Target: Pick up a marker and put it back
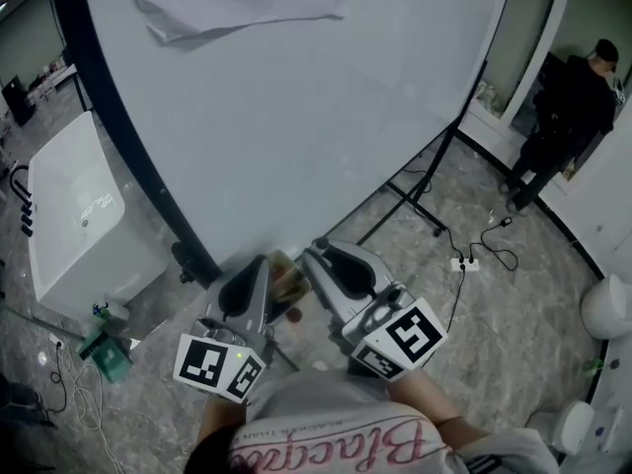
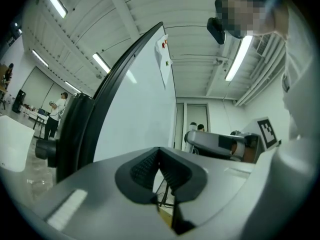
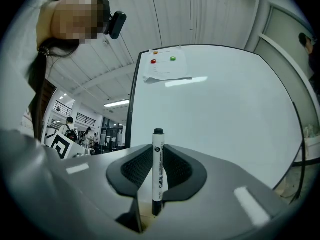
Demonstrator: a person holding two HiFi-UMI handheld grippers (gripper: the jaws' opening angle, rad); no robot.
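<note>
Whiteboard (image 1: 296, 117) on stand fills background ahead of fingertips. Right gripper (image 3: 158, 156) clamps marker (image 3: 158, 171) upright between pads, cap above them. Left gripper (image 2: 160, 156) pads together, nothing between. Judged: marker lifted, return pending; next move needs its resting place, not made out here

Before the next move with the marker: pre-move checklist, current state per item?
1. White marker with black ends gripped upright in right tool: ok.
2. Marker cap on: cannot tell.
3. Left tool shut, nothing in it: ok.
4. Large white whiteboard in front of both tools: ok.
5. Place to set the marker back in view: cannot tell.
</note>
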